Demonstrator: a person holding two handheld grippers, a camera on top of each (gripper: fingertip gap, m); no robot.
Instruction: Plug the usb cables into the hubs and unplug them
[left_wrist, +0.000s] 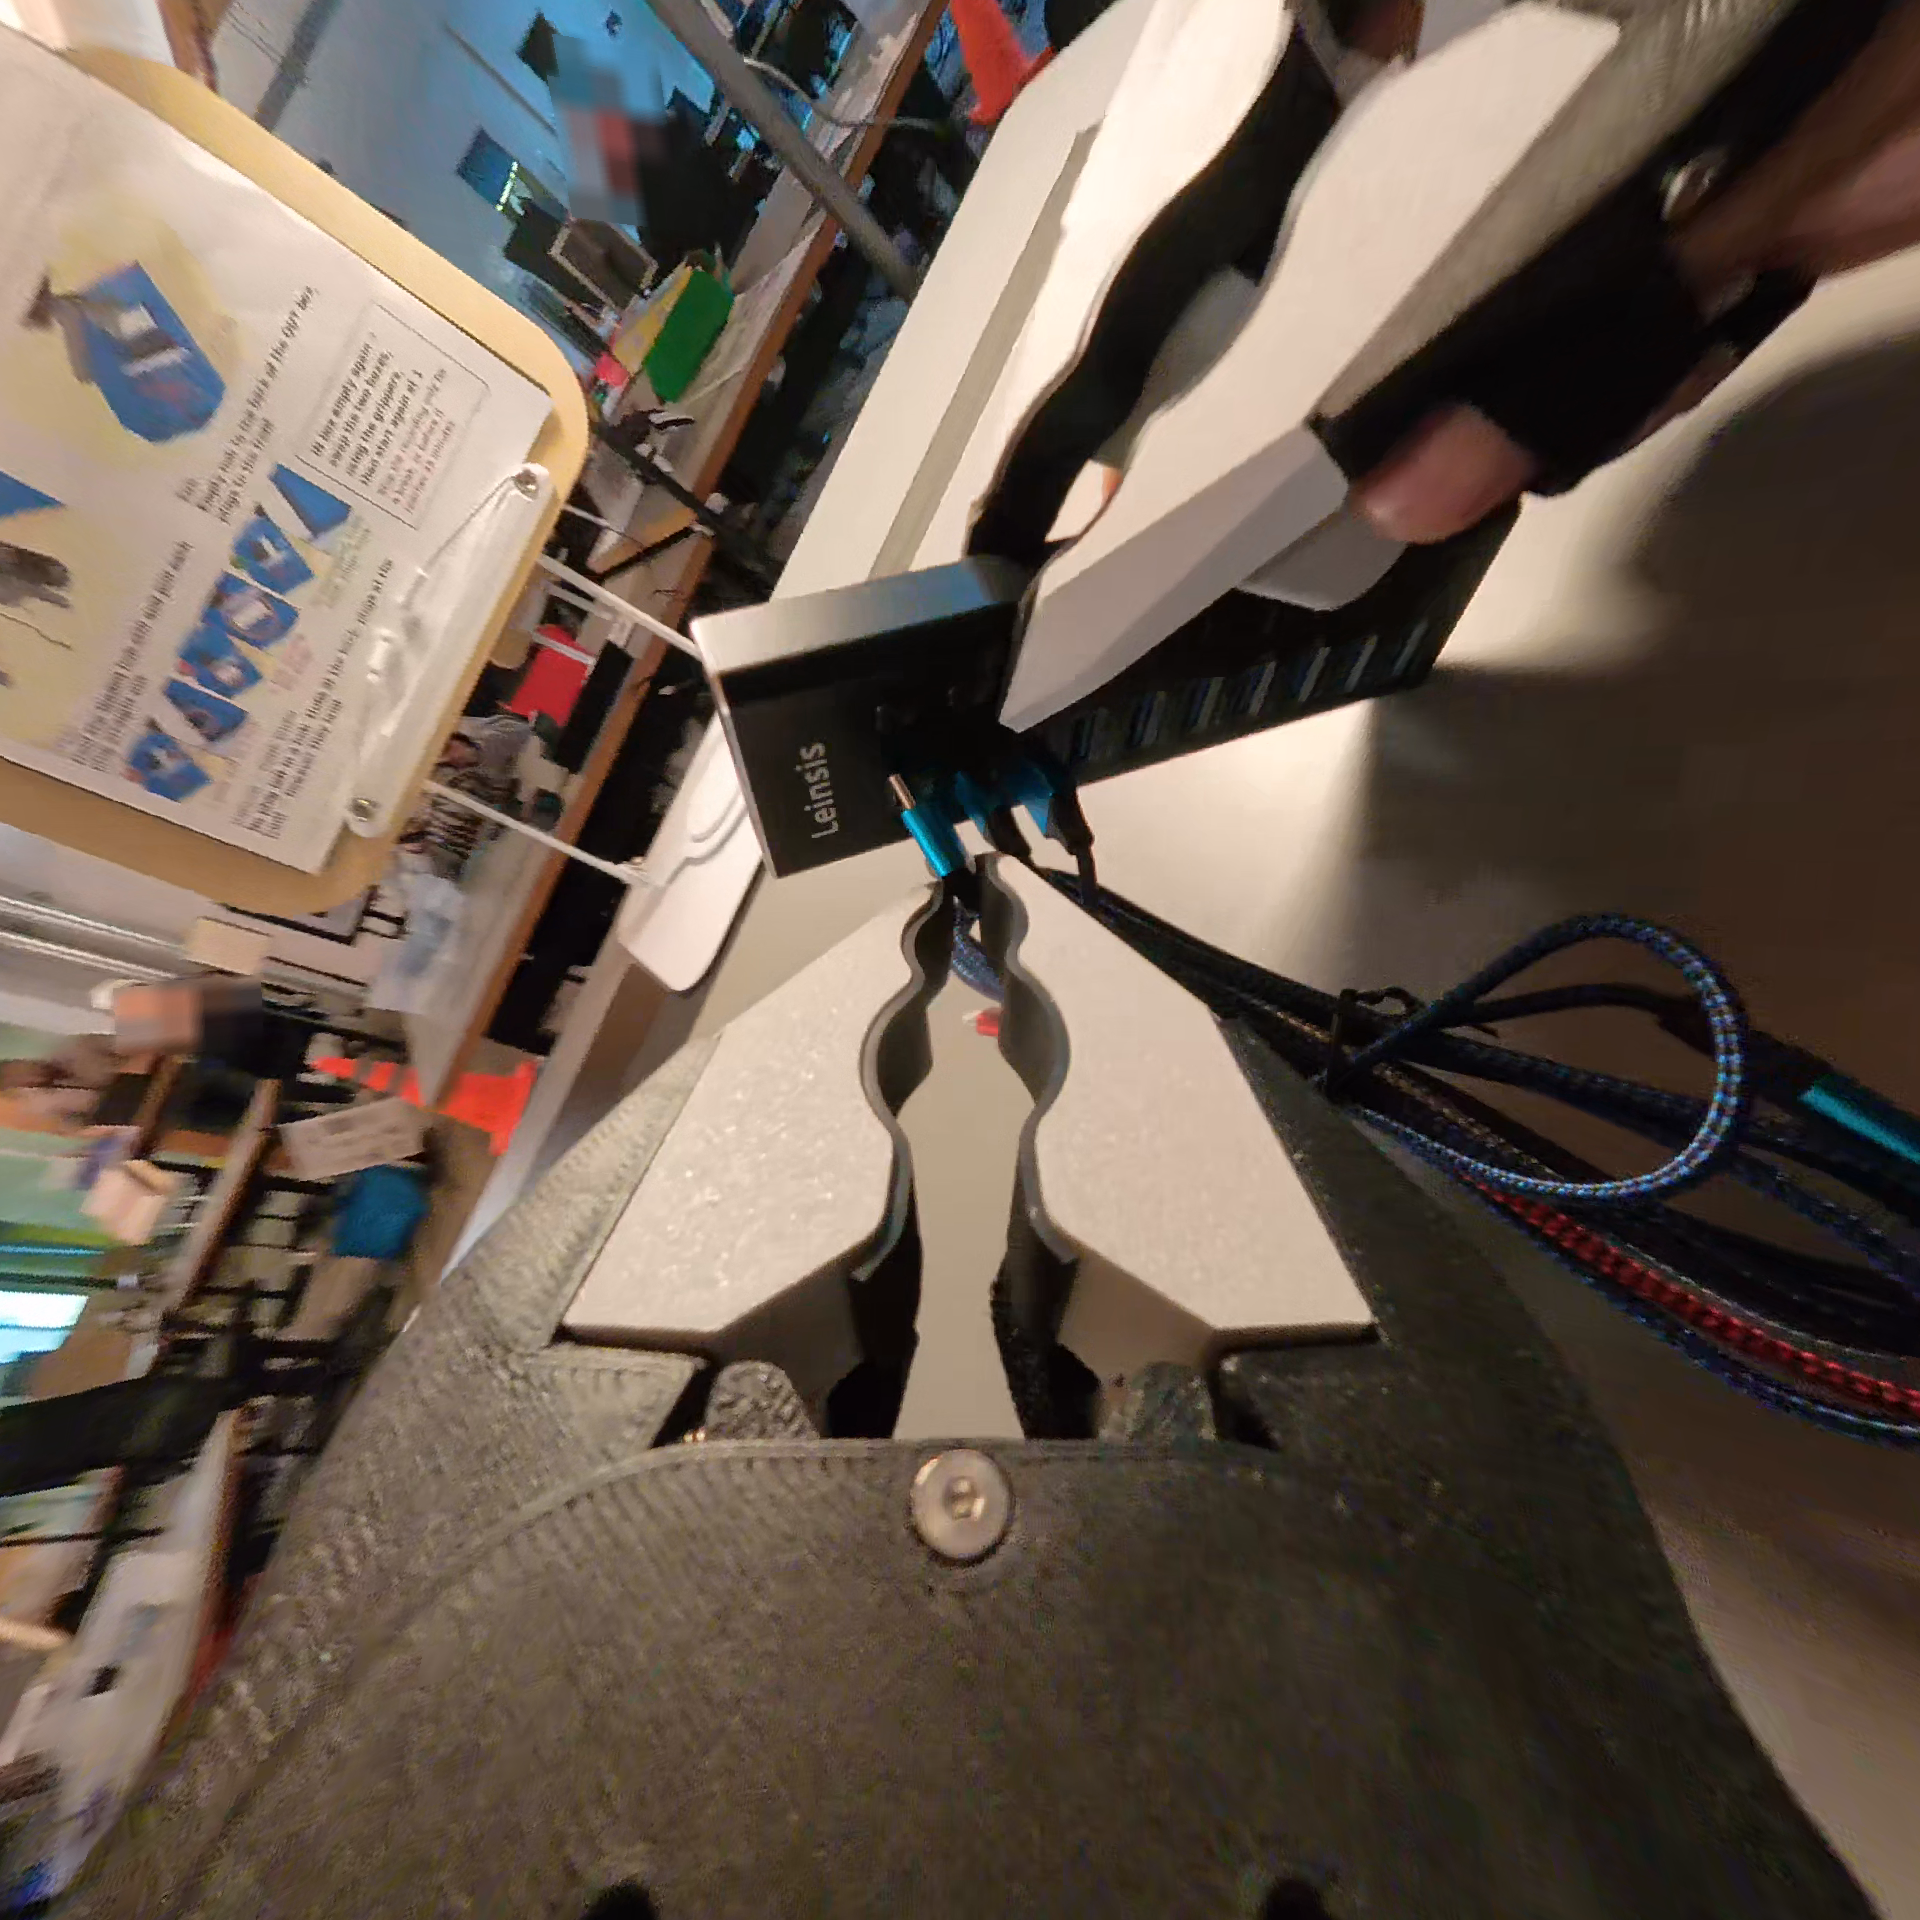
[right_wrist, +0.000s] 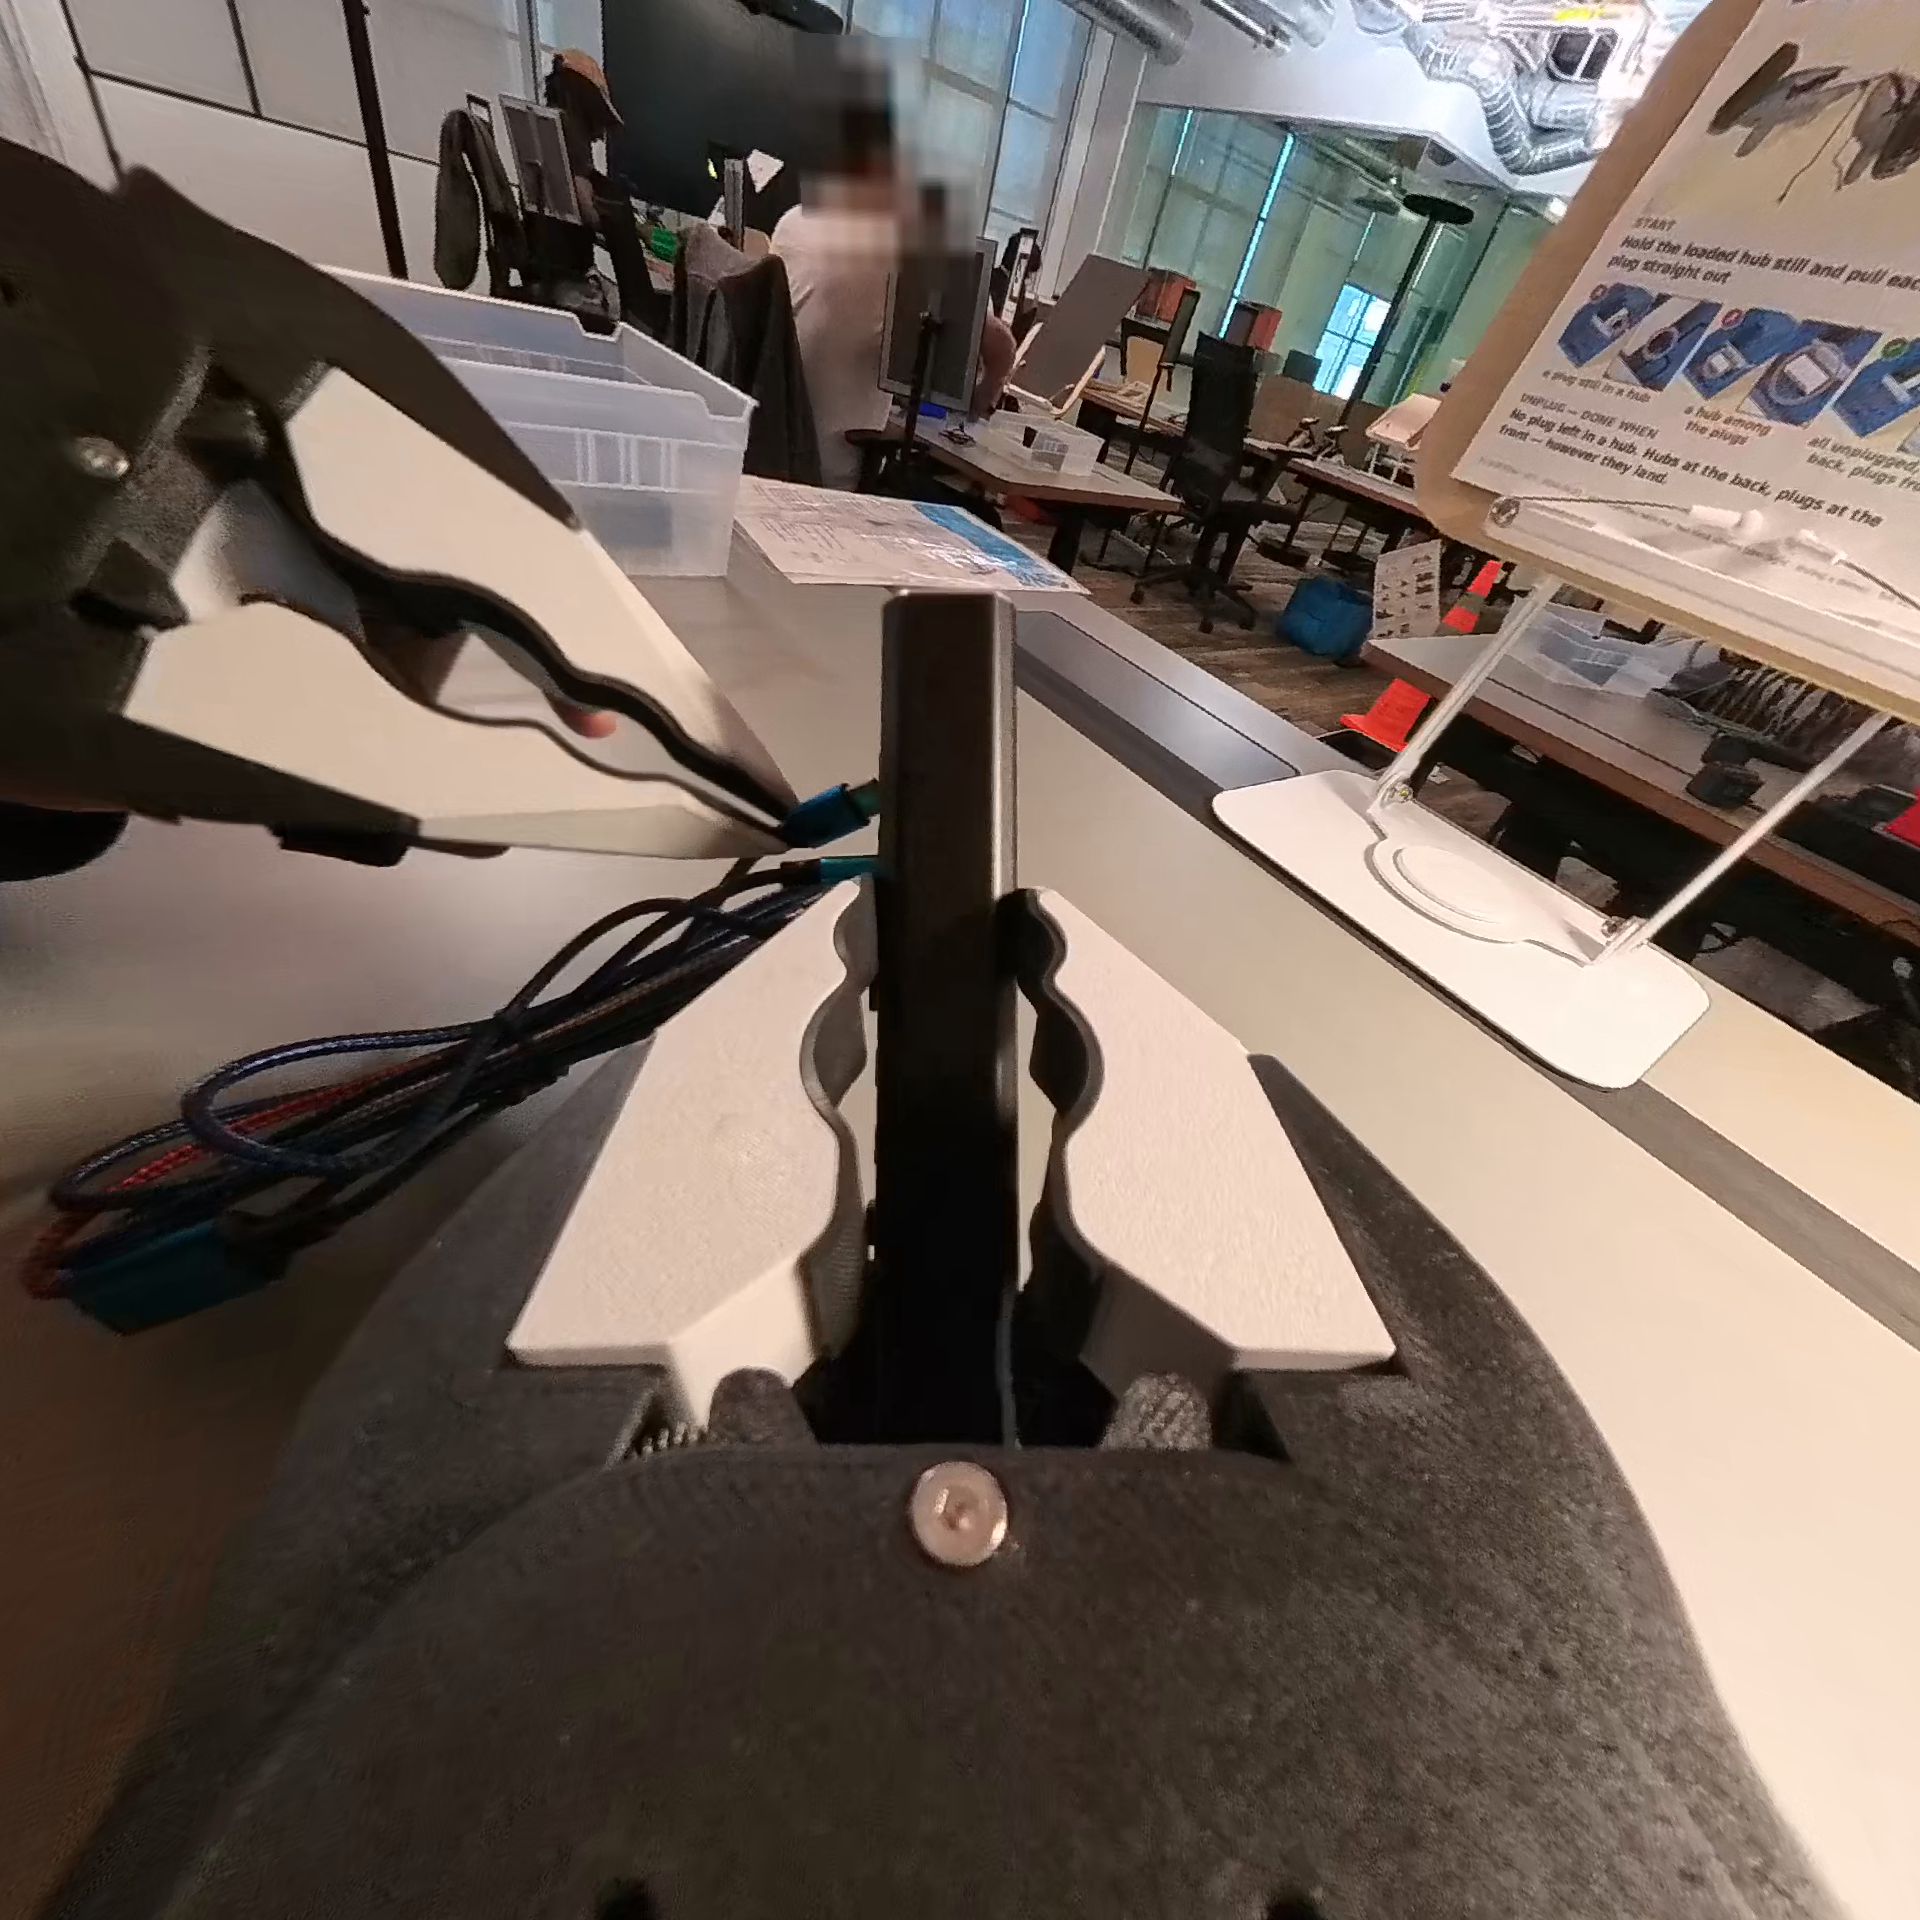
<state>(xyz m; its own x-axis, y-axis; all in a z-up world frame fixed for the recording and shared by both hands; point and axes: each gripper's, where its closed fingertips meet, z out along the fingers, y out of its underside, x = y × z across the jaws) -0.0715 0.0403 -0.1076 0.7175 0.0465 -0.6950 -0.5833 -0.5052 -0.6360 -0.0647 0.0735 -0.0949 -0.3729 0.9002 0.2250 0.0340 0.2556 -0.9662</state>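
We see a pale grey table (right_wrist: 1351, 1195) in a big room with desks and chairs far behind. In the right wrist view our right claw (right_wrist: 940, 935) is squeezed tight on the black hub (right_wrist: 945, 831), near its middle. The hub stands on its thin edge and points straight away from us. Our left claw (right_wrist: 774, 821) comes in from the left, pinching a blue plug (right_wrist: 831, 808) just beside the hub. A bundle of cables (right_wrist: 312, 1122) lies on the table, left of the hub.

Only the left wrist view shows the hub's (left_wrist: 873, 717) port side, where more plugs sit. There the left claw (left_wrist: 964, 894) is almost closed on a cable. A white stand (right_wrist: 1475, 894) with a paper sheet (right_wrist: 1714, 343) sits farther back.
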